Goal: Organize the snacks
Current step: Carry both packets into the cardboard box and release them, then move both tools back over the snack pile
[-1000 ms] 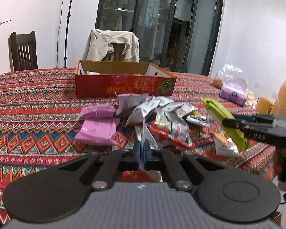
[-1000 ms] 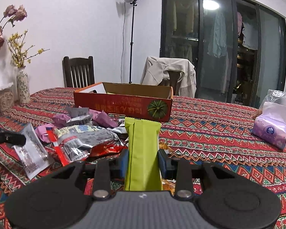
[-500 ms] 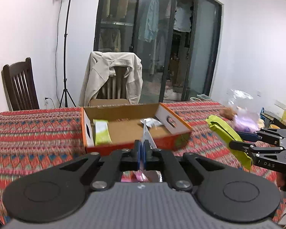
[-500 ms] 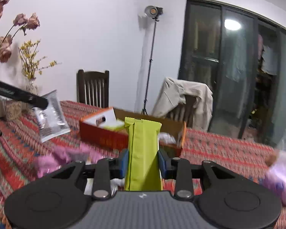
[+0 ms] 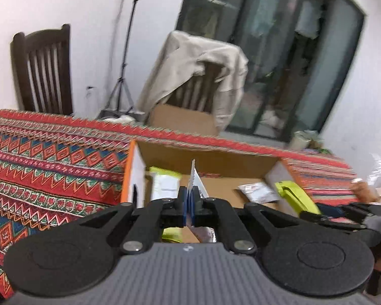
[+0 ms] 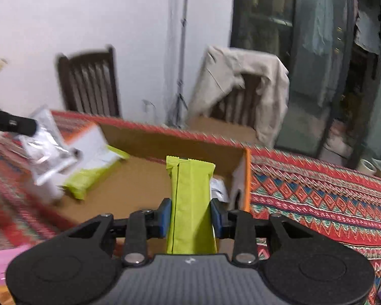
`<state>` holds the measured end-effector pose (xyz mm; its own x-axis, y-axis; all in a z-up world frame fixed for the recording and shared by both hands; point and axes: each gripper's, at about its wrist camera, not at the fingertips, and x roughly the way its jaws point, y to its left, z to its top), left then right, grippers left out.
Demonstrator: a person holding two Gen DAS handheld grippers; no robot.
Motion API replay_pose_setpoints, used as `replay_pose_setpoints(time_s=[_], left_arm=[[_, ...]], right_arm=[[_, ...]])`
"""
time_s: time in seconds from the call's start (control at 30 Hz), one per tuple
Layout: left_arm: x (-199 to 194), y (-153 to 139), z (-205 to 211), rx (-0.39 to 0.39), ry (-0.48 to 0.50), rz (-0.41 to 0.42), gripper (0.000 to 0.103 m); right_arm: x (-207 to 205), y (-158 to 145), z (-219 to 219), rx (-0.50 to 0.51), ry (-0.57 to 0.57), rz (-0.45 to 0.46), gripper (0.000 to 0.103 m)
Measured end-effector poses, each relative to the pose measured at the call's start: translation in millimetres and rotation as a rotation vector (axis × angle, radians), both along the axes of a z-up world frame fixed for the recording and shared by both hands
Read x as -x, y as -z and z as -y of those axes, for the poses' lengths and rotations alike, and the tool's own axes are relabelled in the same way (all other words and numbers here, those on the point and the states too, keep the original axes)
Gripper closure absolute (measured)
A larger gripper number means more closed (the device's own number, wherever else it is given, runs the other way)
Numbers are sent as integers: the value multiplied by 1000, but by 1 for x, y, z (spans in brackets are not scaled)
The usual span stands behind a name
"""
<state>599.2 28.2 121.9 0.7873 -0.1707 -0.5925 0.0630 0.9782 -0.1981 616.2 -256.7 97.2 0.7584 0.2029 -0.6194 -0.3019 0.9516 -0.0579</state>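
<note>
A silver packet [image 5: 193, 175] is clamped edge-on in the left gripper [image 5: 188, 209], and a green bar [image 6: 190, 198] is pinched upright by the right gripper [image 6: 191, 214]. Both are held over the open cardboard box [image 6: 165, 145], where what appears to be another green packet [image 6: 94, 175] is seen lying.

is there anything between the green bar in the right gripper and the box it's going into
Nothing visible blocks it. The green bar, clamped in the right gripper, hangs over the open box, whose bare floor lies just below. Another green pack lies off at the box's far left, and a silver packet by its right wall.
</note>
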Motion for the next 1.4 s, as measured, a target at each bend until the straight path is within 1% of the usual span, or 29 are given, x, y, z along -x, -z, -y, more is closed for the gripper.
replay_pose_setpoints(time_s=[0.1,0.13,0.2,0.23,0.27,0.3,0.33,0.37,0.43,0.5,0.57,0.63,0.67,0.73,0.77,0.83,0.87,0.93,1.0,1.03,1.13,1.2,1.27,1.33,1.4], left_arm=[[-19,24,-2,-22,-32,-64,99],[-22,31,0,-47,-32,-76,99],[-21,44,2,-103,-32,-88,96],[-19,48,3,-130,-22,-97,93],[-17,52,5,-156,-16,-101,81],[-15,53,6,-174,-12,-99,60],[-10,53,6,-189,-8,-89,51],[-5,51,7,-195,1,-74,48],[3,44,8,-222,15,-56,48],[11,33,8,-239,15,-32,41],[20,19,9,-240,13,-10,39],[29,6,8,-236,18,8,37],[36,-2,8,-234,20,19,35],[52,-15,7,-238,29,43,29],[64,-22,7,-244,37,63,25],[89,-33,7,-259,55,109,20],[105,-39,7,-271,66,137,17],[138,-46,5,-283,86,190,12],[174,-49,1,-272,92,250,3],[189,-48,-1,-264,82,276,2],[239,-33,-7,-250,43,328,0],[271,-14,-6,-254,27,344,0],[294,6,-3,-280,16,343,0],[313,27,1,-291,17,329,0],[329,49,4,-272,8,278,0]], right_arm=[[-27,20,-8,44,38,-49,71],[-32,24,-10,58,44,-56,76],[-40,31,-14,91,56,-63,88],[-42,34,-17,113,60,-61,86],[-43,39,-19,133,62,-60,85],[-45,42,-22,147,60,-59,83],[-48,44,-24,155,58,-62,82],[-49,45,-25,156,57,-66,82],[-43,40,-24,130,59,-46,79],[-34,28,-20,113,53,-21,77],[-25,13,-18,112,44,3,74],[-14,-4,-14,109,37,30,68],[-6,-13,-12,107,34,45,66],[10,-31,-5,102,24,75,57],[19,-39,-2,98,18,88,55],[42,-55,7,92,7,120,42],[54,-62,12,91,1,137,38],[85,-76,22,85,-16,175,25],[115,-86,34,74,-30,210,20],[131,-90,40,64,-37,226,16],[183,-92,59,21,-51,263,8],[218,-83,71,-18,-55,281,7],[254,-68,80,-43,-67,286,7],[284,-49,84,-54,-75,278,1],[311,-27,83,-61,-89,262,0]])
